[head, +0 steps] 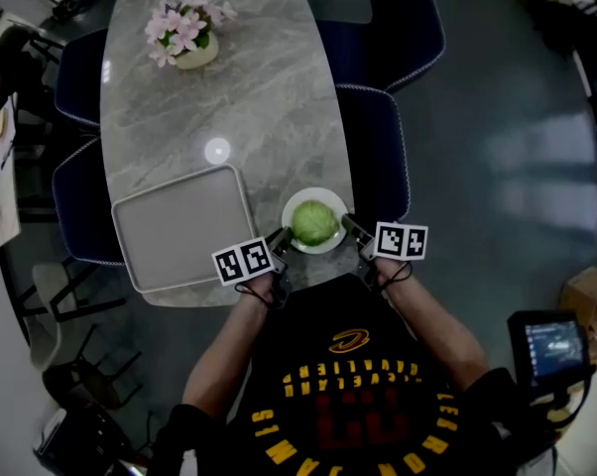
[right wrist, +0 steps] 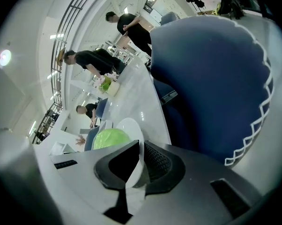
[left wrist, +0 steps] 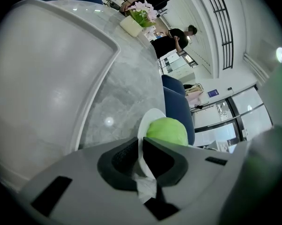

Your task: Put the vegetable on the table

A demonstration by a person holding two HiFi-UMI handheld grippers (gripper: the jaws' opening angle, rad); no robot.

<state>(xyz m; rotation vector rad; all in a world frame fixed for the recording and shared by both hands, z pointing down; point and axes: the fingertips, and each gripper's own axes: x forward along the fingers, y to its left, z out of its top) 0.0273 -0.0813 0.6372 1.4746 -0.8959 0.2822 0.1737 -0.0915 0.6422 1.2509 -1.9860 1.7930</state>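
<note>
Left gripper point(head: 279, 241): jaws pinched tight on the rim of the round white ceramic plate point(head: 314, 193), at the plate's 8 o'clock in the head view. Confirmed in the left gripper view, with the thin white edge nipped between the black pads.

Far left: flat grey rectangular tray point(head: 179, 226) at 7 o'clock on the oval grey marble-patterned table point(head: 249, 97), just beside the plate and apart from it. Cream pot of pink flowers point(head: 187, 36) at the table's 12 o'clock, well apart.

Centre: round pale-green vegetable point(head: 314, 222), a cabbage-like head, lying loose in the middle of the plate at the table's 5 o'clock, close to the near edge. Cannot tell whether the plate is resting on the tabletop or held just above it.

Right gripper point(head: 353, 228): likewise clamped on the plate rim, at the plate's 3 o'clock. Dark blue upholstered chair point(head: 378, 157) beyond, at the table's 3 o'clock.

Risks, as judged:
- Uneven lowering by either side, tilting the plate and rolling the head off toward 6 o'clock and the floor.
- Smooth rim slipping out of a narrow pinch.
- Early release on one side, tipping the plate over the near edge.
- Drift toward 9 o'clock, knocking the tray.
</note>
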